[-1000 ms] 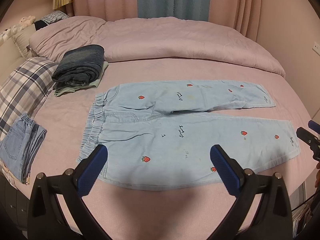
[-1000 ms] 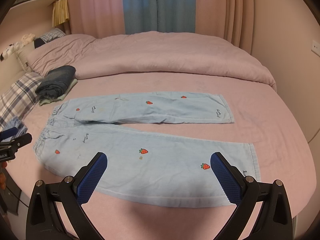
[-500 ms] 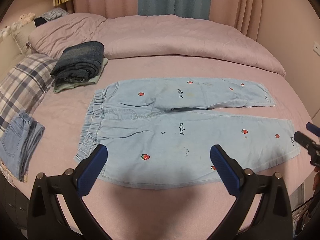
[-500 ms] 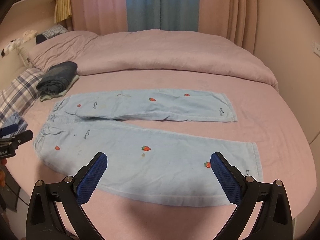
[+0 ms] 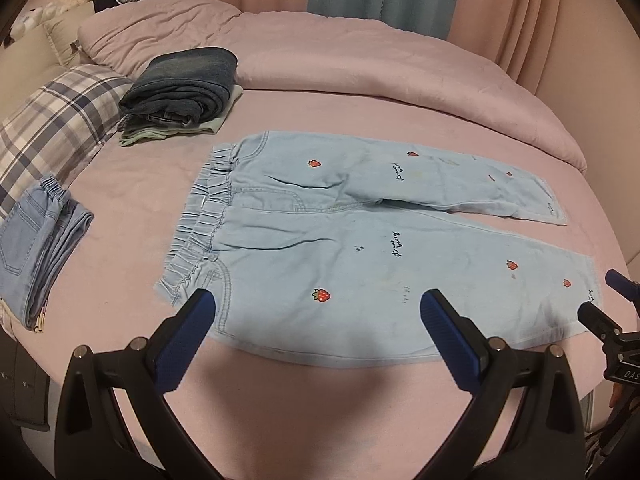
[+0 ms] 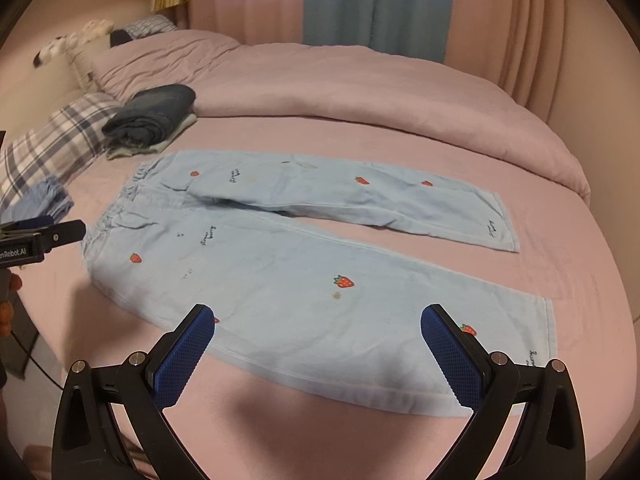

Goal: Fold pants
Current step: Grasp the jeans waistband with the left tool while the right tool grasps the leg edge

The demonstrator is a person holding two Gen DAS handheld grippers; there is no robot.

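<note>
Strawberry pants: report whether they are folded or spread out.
Spread out. The strawberry pants lie flat on the bed, both legs extended and apart, no fold yet.

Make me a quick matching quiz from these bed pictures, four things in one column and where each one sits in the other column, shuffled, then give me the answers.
Things
1. strawberry pants
2. dark folded jeans
3. small folded light denim pants
4. plaid pillow

Places
A. on top of a pale green folded garment
B. spread flat across the middle of the pink sheet
C. at the left edge of the bed, nearest the camera side
D. along the left side of the bed, just left of the dark stack

Pairs: 1-B, 2-A, 3-C, 4-D
</note>
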